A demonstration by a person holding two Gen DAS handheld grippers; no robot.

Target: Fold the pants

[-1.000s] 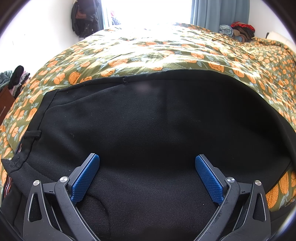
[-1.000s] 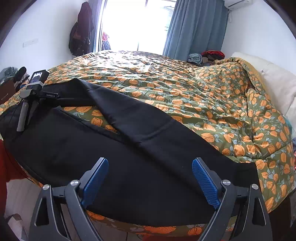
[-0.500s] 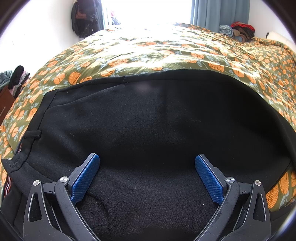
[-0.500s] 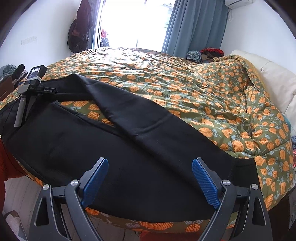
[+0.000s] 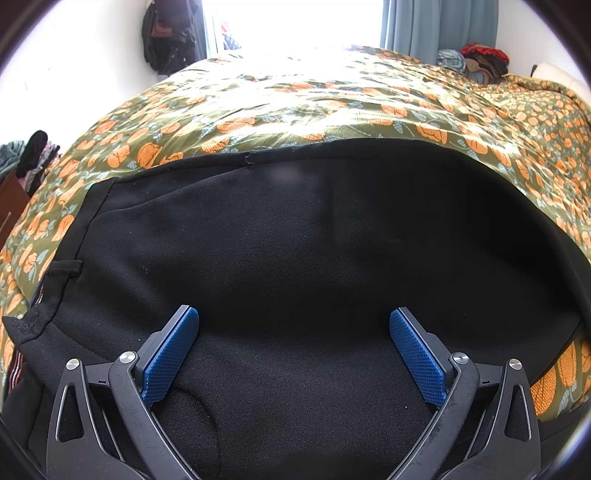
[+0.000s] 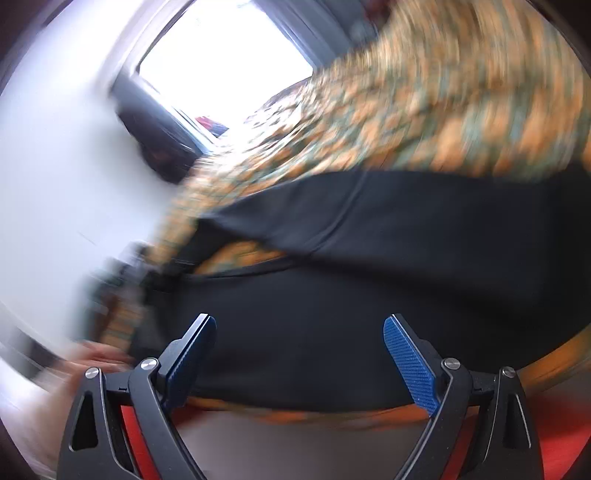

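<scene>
While black pants lay spread across a bed's orange-flowered olive duvet, the left gripper hung just above the fabric near the waistband, its blue pads wide apart and gripping nothing. The right gripper, in a motion-blurred, tilted view, was likewise spread and empty over the pants at the bed's edge.

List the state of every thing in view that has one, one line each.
Black pants: spread flat on the bed, unfolded, legs apart.
Floral bedspread: rumpled, under the pants.
Left gripper: fingers open, nothing held.
Right gripper: fingers open, nothing held, view blurred.
Curtain: drawn aside.
</scene>
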